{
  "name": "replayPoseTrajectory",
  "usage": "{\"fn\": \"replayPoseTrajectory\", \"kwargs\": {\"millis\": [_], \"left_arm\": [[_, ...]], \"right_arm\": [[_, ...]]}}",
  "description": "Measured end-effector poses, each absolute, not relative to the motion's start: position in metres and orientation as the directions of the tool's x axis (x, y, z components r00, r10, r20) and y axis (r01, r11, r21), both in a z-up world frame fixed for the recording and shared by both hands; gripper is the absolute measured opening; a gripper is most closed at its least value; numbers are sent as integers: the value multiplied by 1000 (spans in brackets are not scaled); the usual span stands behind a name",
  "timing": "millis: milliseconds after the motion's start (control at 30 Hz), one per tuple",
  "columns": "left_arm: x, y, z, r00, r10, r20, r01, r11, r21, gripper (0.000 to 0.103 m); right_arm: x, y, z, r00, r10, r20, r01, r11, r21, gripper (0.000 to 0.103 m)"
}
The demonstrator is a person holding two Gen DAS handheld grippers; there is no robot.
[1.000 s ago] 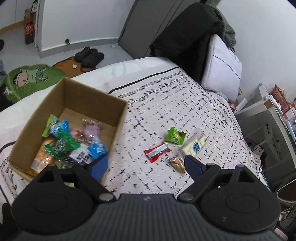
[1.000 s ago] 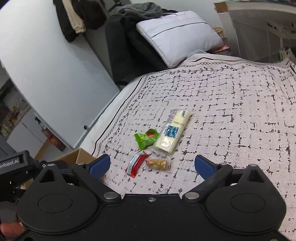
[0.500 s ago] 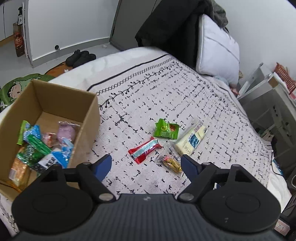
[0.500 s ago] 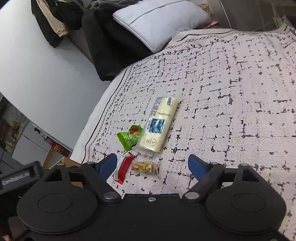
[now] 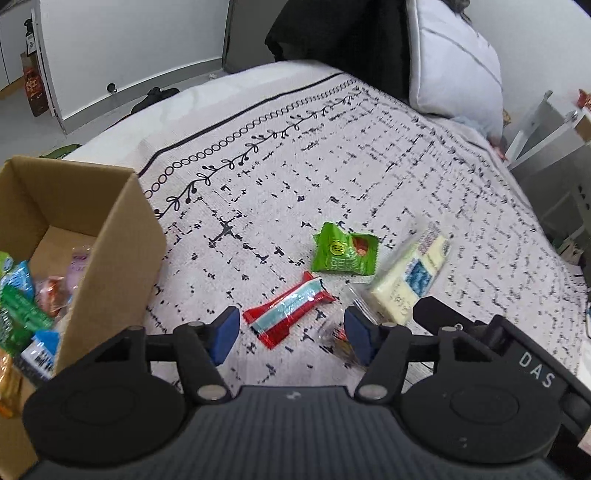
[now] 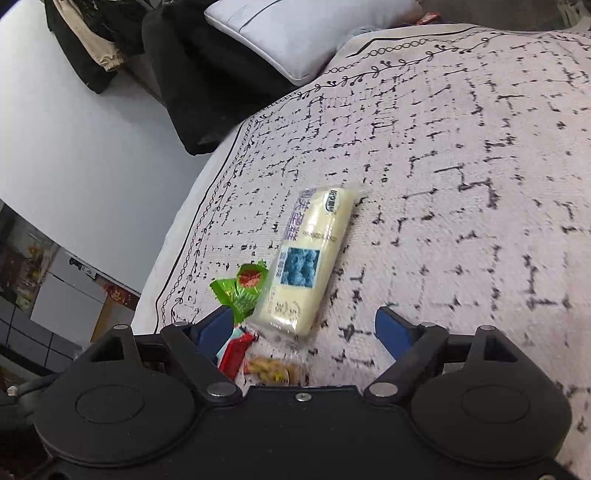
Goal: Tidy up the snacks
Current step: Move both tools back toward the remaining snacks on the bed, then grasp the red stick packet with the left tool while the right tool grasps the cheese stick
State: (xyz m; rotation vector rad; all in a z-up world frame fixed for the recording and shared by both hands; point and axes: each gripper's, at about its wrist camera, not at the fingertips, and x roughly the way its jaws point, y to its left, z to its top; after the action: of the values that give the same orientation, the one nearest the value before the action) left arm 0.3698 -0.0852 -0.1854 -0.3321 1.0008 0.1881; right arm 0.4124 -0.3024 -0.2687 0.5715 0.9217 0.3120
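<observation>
Bed (image 5: 332, 177) w/ pale cover, black dash grid, looped vine border along far edge. White pillow (image 5: 454, 62) at head, dark clothing (image 5: 332, 33) heaped beside it. Grey-white wall and door panels behind; dark slippers (image 5: 155, 98) on floor past bed edge. White shelving (image 5: 546, 147) at right of left-wrist view. Right-wrist view: same cover, pillow (image 6: 306, 33), jackets (image 6: 92, 40) hanging on wall at upper left.

Cardboard box (image 5: 110, 221) on bed at left, open top, near wall upright. Inside: mixed snack packets (image 5: 26, 295), green, blue, orange, pinkish; too crowded to count.

Loose on cover, right of box, well apart from it: green packet (image 5: 345, 254); red-and-teal bar (image 5: 288, 314) just below it; long cream-yellow pack w/ blue panel (image 5: 410, 277) to the right, near green packet; small clear-wrapped yellowish snack (image 5: 336, 338) at near end of cream pack, partly hidden.

Left tongs (image 5: 290, 330): about half open, jaws just been closing, nothing gripped; red bar lies on cover between blue pads, no contact seen. Right pad overlaps clear-wrapped snack in view.

Right tongs (image 6: 306, 326): wide open, empty. Near end of cream pack (image 6: 310, 258) between pads, untouched. Green packet (image 6: 242, 291), red bar (image 6: 234, 350) by left pad; clear-wrapped snack (image 6: 273, 371) just under body.
</observation>
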Motion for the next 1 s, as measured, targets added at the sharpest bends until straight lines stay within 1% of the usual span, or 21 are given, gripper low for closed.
{"fn": "replayPoseTrajectory", "kwargs": {"millis": [200,333,500,600,633,667,700,733,767,800,833,900,933,1000], "left_arm": [[391,-87,-204,515,10,-857,-268,952,-150,62],[401,-87,-214,502,15,-865,-238,964,-121,62],[400,-87,-223,499,8,-867,-234,964,-126,62],[397,-89,-224,499,14,-867,-249,960,-128,48],[396,-88,-224,501,19,-865,-267,954,-134,37],[395,-86,-222,501,11,-865,-280,948,-150,31],[393,-84,-221,504,-6,-864,-285,943,-173,29],[392,-83,-220,505,-24,-863,-286,939,-193,18],[391,-82,-219,502,-36,-864,-287,936,-206,18],[389,-81,-216,506,-38,-862,-289,934,-211,18],[386,-82,-213,512,-30,-859,-291,934,-206,18],[380,-80,-207,521,-28,-853,-300,930,-213,19],[377,-78,-204,525,-30,-851,-307,925,-222,18],[371,-76,-198,535,-23,-844,-315,922,-225,18]], "right_arm": [[426,-292,-271,576,490,-654,-40,816,576,84],[428,-284,-270,576,473,-666,-63,839,541,84],[435,-274,-271,575,449,-684,-72,861,504,84],[438,-266,-272,580,422,-697,-84,882,464,85],[439,-263,-272,582,413,-701,-86,888,452,85],[439,-261,-271,584,404,-704,-88,894,439,84],[441,-258,-272,585,394,-709,-91,901,425,84],[442,-255,-272,587,381,-714,-96,909,406,84],[442,-251,-272,589,366,-720,-101,918,384,83],[443,-247,-271,591,348,-728,-108,928,356,77],[443,-243,-271,592,327,-737,-115,939,325,67],[442,-238,-270,591,301,-749,-130,951,279,56],[442,-238,-269,583,311,-751,-136,948,287,50],[440,-242,-266,562,334,-757,-136,940,314,44]]}}
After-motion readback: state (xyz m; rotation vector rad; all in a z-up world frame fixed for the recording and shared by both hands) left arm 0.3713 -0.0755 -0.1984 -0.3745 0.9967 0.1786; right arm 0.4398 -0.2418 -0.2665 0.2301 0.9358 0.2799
